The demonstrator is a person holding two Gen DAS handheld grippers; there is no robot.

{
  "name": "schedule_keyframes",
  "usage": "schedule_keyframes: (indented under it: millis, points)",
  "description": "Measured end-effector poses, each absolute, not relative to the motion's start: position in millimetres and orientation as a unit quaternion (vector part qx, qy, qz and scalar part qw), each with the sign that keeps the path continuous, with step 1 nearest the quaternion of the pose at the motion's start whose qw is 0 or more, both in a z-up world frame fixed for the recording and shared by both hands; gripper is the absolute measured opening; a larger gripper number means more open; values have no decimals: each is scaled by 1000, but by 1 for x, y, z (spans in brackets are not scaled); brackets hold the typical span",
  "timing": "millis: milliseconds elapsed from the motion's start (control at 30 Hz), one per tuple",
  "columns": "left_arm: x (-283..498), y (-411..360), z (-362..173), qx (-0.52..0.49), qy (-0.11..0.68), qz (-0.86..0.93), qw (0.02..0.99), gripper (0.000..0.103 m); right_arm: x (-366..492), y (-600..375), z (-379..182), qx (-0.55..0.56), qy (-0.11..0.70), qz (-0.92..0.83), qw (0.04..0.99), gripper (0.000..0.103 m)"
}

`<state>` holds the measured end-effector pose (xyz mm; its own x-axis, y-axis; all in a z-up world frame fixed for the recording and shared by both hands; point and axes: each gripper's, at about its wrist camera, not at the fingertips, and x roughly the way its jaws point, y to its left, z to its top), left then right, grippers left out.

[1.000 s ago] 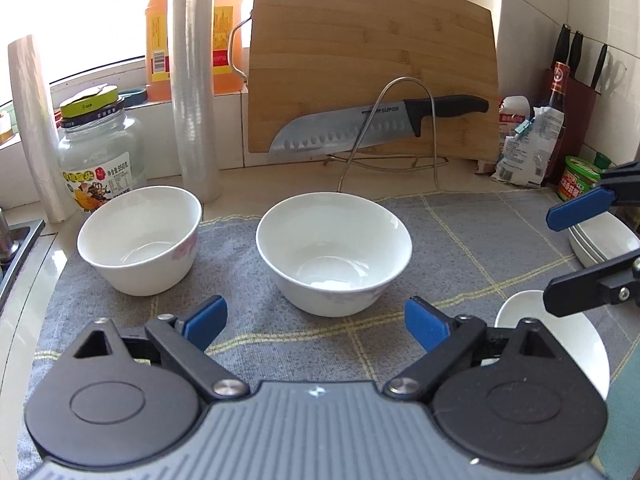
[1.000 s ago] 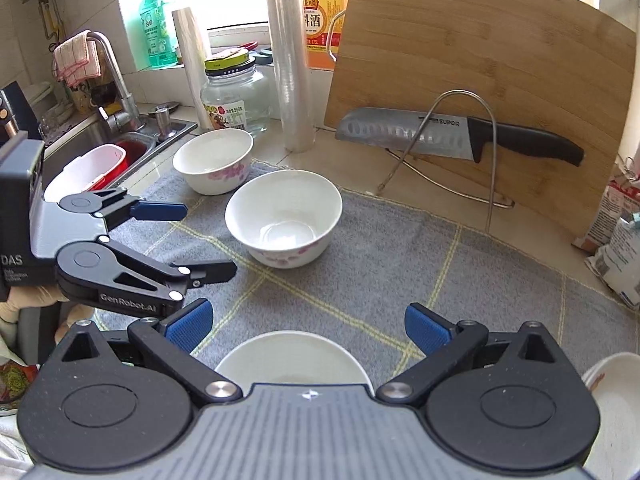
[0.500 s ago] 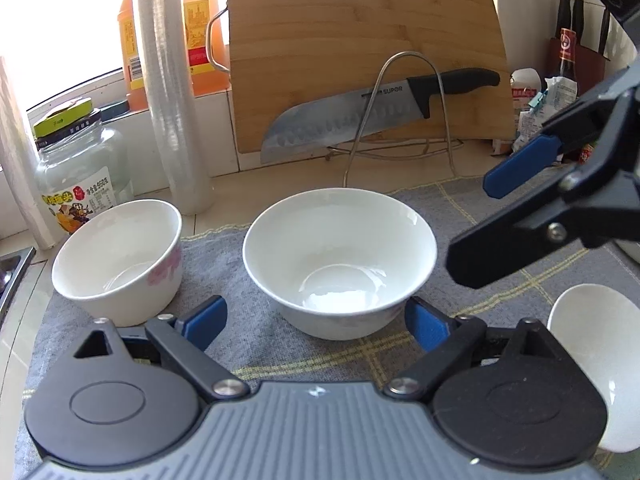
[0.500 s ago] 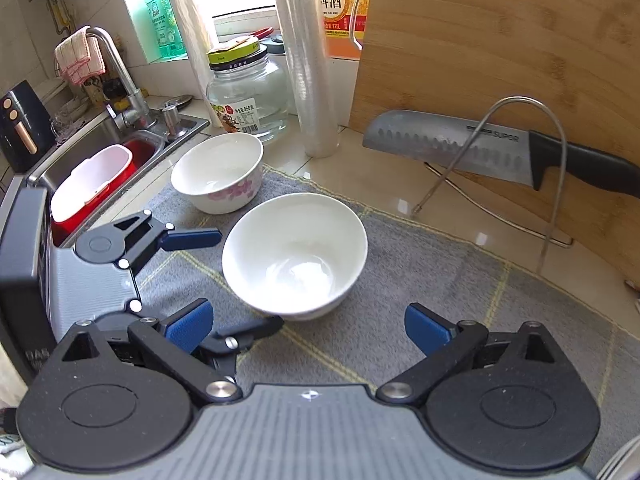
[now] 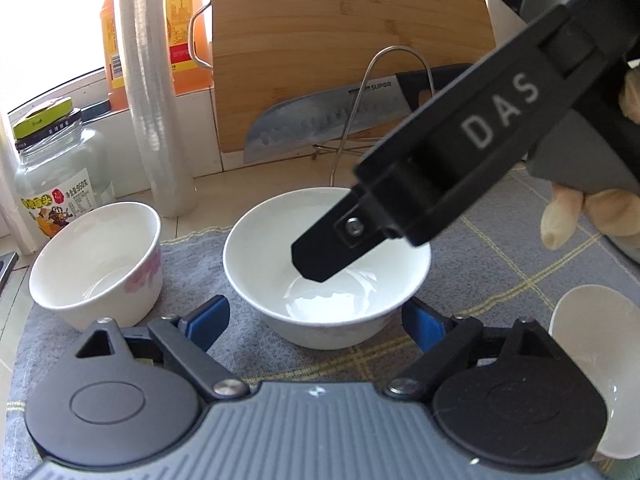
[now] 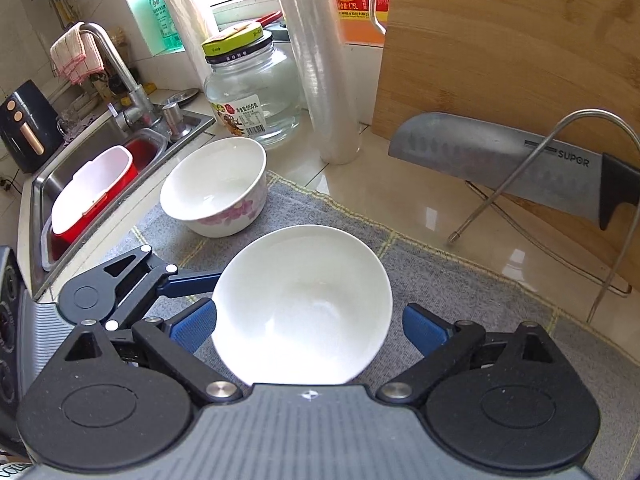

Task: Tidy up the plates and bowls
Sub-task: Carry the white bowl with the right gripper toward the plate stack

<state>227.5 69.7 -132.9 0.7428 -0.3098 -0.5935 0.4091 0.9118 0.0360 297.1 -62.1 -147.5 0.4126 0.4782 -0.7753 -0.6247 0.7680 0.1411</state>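
Both of my claws sit around the same plain white bowl at mid-surface on the grey woven mat with thin yellow check lines. Left claw: jaws spread wide, blue pads either side of the bowl's near wall; contact cannot be judged. Right claw: jaws also spread wide, pads flanking the bowl, not visibly touching it. In the left view one black finger of the right claw reaches down over the bowl's mouth.

Bowl interior: glossy, round, nothing in it that I can see. Second bowl, white with pink flower print on its outer wall, stands apart toward the sink, also bare inside. A third white dish shows at the right edge of the left view.

Red tub with white insert lies in the steel sink. Clear glass jar, yellow-green lid, behind the flowered bowl. Bamboo board with knife at the back.
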Motion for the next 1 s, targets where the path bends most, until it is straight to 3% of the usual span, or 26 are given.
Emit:
schedule_keyframes:
  millis: [400,1000]
  points:
    - [231,69,-132,72,307,-207,926,88,311,-57,-156,-82,440,336,829,91]
    - [232,68,-128,78,309,-209,924,86,314,-56,-156,-81,437,338,829,86]
